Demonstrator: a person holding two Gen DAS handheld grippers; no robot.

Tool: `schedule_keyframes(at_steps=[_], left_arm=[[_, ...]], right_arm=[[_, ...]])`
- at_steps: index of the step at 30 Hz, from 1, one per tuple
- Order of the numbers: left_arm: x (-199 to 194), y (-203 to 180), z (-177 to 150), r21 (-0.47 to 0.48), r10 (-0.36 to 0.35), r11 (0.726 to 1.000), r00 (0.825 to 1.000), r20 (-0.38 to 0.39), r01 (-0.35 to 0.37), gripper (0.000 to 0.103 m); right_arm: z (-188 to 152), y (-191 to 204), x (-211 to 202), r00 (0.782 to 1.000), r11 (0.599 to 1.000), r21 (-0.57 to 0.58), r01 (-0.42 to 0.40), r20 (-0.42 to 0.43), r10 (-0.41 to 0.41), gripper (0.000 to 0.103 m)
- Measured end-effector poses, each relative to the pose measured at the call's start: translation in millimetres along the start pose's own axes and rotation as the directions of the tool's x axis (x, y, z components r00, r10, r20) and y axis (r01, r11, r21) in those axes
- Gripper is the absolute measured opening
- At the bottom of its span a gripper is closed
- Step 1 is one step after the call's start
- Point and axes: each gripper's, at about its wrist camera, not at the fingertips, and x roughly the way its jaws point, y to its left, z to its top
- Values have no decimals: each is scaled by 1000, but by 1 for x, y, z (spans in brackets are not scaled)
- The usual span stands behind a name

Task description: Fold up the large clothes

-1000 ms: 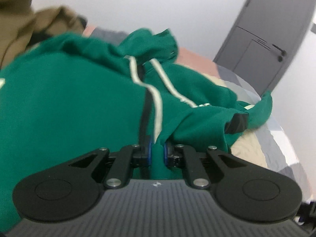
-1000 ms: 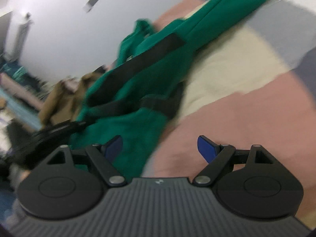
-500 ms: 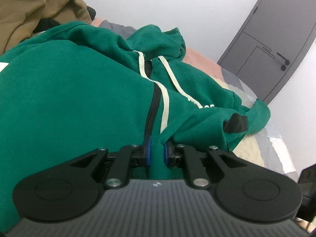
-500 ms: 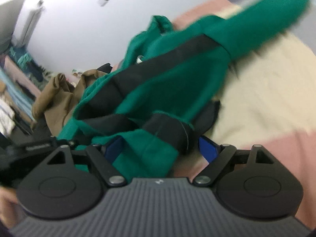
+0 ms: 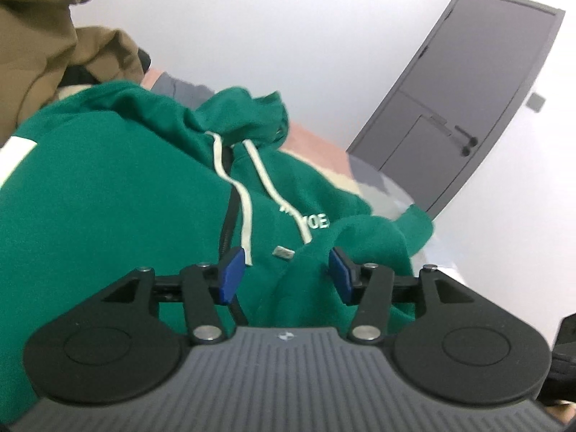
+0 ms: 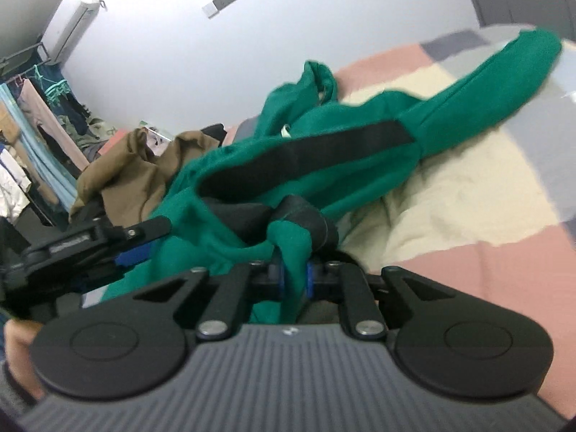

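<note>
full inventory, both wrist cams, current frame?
green hoodie: 1, green with black panels and white drawstrings, spread on the bed
brown garment: 1, brown, heaped behind the hoodie
bedcover: 1, pink, cream and grey patches, under the clothes
door: 1, grey, closed, far wall
hanging clothes: several, mixed colours, far left of right view
left gripper: black, blue pads, jaws just opened, fabric between but not pinched
right gripper: black, jaws just closed, clamped on a hoodie fold
</note>
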Motion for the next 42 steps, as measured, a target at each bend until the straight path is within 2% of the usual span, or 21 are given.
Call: schedule_keyframes(at_steps=[3, 4, 6, 9, 12, 14, 17, 20, 22, 23, 24, 26, 30, 33, 35, 37, 39, 42], left_arm=[[-19, -2, -4, -5, -14, 1000, 1000, 4, 14, 58], [-23, -3, -6, -6, -18, 1000, 1000, -2, 18, 58], [-30, -6, -12, -2, -25, 1000, 1000, -17, 25, 59], [-31, -15, -24, 22, -34, 999, 998, -58, 36, 59], [-19, -27, -42, 62, -36, 997, 991, -130, 44, 59], [-7, -34, -57, 89, -20, 995, 982, -188, 37, 59], [15, -38, -78, 112, 30, 994, 960, -280, 1, 59], [28, -39, -93, 147, 83, 988, 946, -314, -37, 59], [28, -40, -95, 162, 95, 986, 945, -312, -46, 59], [26, -40, -93, 159, 89, 986, 946, -312, -41, 59], [23, -40, -90, 152, 78, 988, 948, -308, -32, 59], [13, -40, -82, 134, 58, 991, 955, -291, -19, 60], [-15, -24, -47, 83, 47, 996, 971, -235, -29, 64], [-46, 1, -17, 48, 94, 995, 980, -173, -87, 66], [-68, 26, 4, 30, 175, 984, 974, -146, -173, 67], [-90, 52, 22, 0, 255, 966, 958, -133, -257, 67], [-110, 81, 38, -20, 331, 942, 934, -134, -336, 68], [-131, 131, 48, -76, 397, 905, 897, -196, -418, 70]], right_arm=[[-1, 10, -40, 999, 999, 4, 48, -4, -48, 13], [-1, 12, -51, 996, 996, 29, 87, -24, -87, 13], [-6, 11, -66, 991, 987, 106, 119, -66, -113, 12], [-22, 3, -82, 976, 960, 207, 188, -149, -159, 12], [-39, -2, -90, 959, 934, 255, 251, -196, -204, 12], [-50, -4, -89, 947, 921, 259, 291, -215, -238, 13], [-61, -12, -79, 934, 905, 275, 324, -247, -259, 13], [-67, -25, -73, 922, 890, 299, 345, -283, -263, 17], [-66, -28, -75, 922, 886, 305, 348, -283, -264, 24], [-64, -27, -76, 920, 887, 295, 355, -278, -276, 33], [-62, -26, -80, 921, 889, 287, 356, -267, -283, 47], [-56, -25, -87, 932, 901, 269, 340, -225, -285, 62], [-37, -15, -95, 945, 930, 180, 320, -129, -300, 64], [-23, -4, -90, 955, 951, 100, 294, -72, -288, 64], [-16, 7, -78, 966, 967, 33, 252, -57, -250, 64], [-14, 18, -61, 978, 979, -33, 200, -56, -202, 63], [-14, 25, -41, 982, 984, -71, 166, -77, -171, 63], [-19, 29, -6, 982, 991, -71, 111, -149, -121, 63]])
